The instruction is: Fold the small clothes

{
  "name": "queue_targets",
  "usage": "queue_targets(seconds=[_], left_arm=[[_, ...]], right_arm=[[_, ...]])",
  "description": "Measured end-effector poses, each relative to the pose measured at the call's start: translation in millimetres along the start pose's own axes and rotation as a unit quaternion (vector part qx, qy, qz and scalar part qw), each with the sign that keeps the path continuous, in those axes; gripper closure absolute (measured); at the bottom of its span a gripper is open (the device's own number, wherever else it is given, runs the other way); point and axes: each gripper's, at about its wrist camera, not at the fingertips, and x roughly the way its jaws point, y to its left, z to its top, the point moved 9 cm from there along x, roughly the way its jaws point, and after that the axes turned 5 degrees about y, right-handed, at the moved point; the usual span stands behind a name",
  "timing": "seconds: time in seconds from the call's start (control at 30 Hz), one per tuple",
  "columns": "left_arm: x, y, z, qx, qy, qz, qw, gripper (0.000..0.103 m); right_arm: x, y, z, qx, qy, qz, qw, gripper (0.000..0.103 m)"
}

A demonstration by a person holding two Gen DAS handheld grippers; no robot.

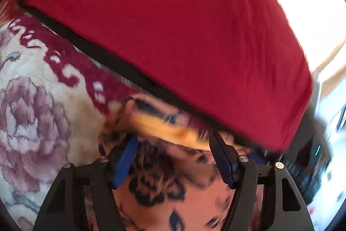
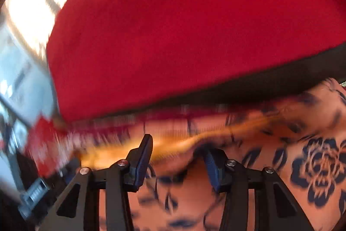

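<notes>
Left gripper [image 1: 173, 144]: jaws stand apart, pads clear of the cloth; the orange hem of the garment runs across just past the tips, and nothing looks pinched.
Right gripper [image 2: 177, 151]: jaws partly open; the same hem passes between the blue fingertips [image 2: 144, 157], but blur hides whether they press on it, so a hold cannot be told.
Floral garment [image 1: 164, 192]: a peach cloth with dark blue roses, lying near both cameras, spread under the fingers; its orange-lined edge [image 2: 194, 140] is rumpled and lifted on the far side.
Fold state: judged unfinished, since the hem is bunched, not laid flat or squared.
Red cushion [image 1: 164, 31]: a big red pad with a dark underside, right behind the garment on the far side, its edge overhanging the hem.
Blanket [image 1: 32, 101]: cream fleece with mauve flowers and a maroon border, to the left of the garment and under the cushion.
Window [image 1: 302, 3]: bright glare at the far right in the left wrist view.
Risk, slip: with one hand free and the other unsure, the hem may drop and the fold may collapse into a heap.
Risk, snag: the hem may catch under the cushion's edge.
Risk, wrong layer: closing low may nip the blanket's fleece with the garment.
</notes>
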Motion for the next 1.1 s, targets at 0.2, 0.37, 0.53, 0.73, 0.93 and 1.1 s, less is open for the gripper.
queue_targets(seconds=[0.2,0.37,0.53,0.73,0.93,1.1], left_arm=[[-34,-26,10,0.044,-0.045,0.009,0.998,0.029],[-9,-19,-45,0.063,0.063,0.069,0.9937,0.029],[-8,29,-106,0.072,0.127,0.159,0.9764,0.026],[-78,32,-131,0.055,0.076,0.16,0.9827,0.025],[-111,25,-171,-0.013,0.096,0.063,0.9933,0.022],[-101,14,-189,-0.092,0.142,-0.001,0.9856,0.022]], right_arm=[[-54,-38,3,0.043,-0.073,0.011,0.996,0.054],[-103,-76,-45,0.047,-0.053,-0.04,0.997,0.054],[-128,-138,-102,0.08,-0.016,-0.115,0.99,0.064],[-172,-138,-128,0.127,-0.019,-0.028,0.991,0.073],[-196,-126,-170,0.193,-0.018,0.081,0.978,0.025],[-194,-136,-181,0.236,-0.011,0.112,0.965,0.025]])
